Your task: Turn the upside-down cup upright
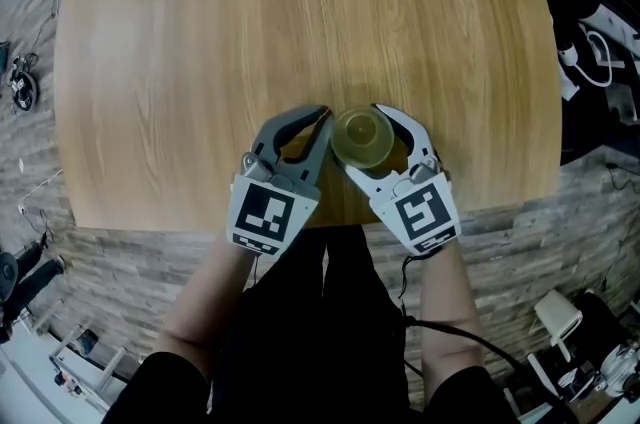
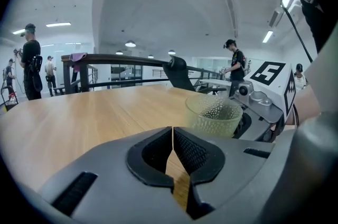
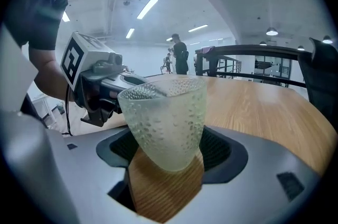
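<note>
A pale green, bumpy translucent cup (image 1: pixel 362 137) stands mouth up near the front edge of the wooden table (image 1: pixel 300 12). My right gripper (image 1: pixel 360 122) is shut on it. In the right gripper view the two dark pads press on the lower part of the cup (image 3: pixel 163 122); I cannot tell whether its base touches the wood. My left gripper (image 1: pixel 321 116) lies just left of the cup, shut, with nothing between its pads (image 2: pixel 193 151). From that gripper's view the cup (image 2: pixel 214 114) shows to the right, ahead of the jaws.
The table's front edge (image 1: pixel 200 224) runs right under both grippers, with grey plank floor below. Cables and gear (image 1: pixel 20 82) lie on the floor at the left, more equipment (image 1: pixel 600 52) at the right. Several people (image 2: pixel 30 62) stand far off beyond a dark railing (image 2: pixel 121 59).
</note>
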`<state>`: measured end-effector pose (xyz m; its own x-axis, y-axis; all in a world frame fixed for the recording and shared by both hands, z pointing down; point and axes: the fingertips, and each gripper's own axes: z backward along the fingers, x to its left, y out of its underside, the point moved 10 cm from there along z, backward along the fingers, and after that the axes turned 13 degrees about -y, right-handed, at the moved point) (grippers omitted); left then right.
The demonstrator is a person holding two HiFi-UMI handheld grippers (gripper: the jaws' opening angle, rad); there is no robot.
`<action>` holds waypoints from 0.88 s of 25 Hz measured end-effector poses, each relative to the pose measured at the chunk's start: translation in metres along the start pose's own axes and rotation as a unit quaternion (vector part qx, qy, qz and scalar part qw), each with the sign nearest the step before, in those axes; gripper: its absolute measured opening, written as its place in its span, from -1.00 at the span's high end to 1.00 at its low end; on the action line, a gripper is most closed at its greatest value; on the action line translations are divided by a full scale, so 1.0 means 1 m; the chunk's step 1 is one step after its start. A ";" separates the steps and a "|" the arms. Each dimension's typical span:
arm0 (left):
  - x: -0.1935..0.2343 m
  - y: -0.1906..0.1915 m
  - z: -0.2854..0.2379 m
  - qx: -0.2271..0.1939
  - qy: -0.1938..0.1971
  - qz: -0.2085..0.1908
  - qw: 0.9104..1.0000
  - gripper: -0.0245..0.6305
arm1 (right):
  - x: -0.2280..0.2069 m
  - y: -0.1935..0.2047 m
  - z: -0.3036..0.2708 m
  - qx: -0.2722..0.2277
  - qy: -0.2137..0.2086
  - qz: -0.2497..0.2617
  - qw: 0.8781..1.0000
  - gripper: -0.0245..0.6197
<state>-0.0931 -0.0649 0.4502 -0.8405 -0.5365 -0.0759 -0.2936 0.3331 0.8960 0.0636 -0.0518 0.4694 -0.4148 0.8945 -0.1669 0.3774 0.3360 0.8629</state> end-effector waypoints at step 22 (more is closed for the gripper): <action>0.006 -0.028 0.037 -0.057 -0.048 0.026 0.997 0.90 | 0.014 -0.016 0.055 0.038 0.034 -0.064 0.997 -0.06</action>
<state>-0.1071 -0.0490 0.4080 -0.8944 -0.4427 -0.0643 -0.1993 0.2658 0.9432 0.0969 -0.0286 0.4268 -0.5181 0.8216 -0.2377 0.3786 0.4695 0.7976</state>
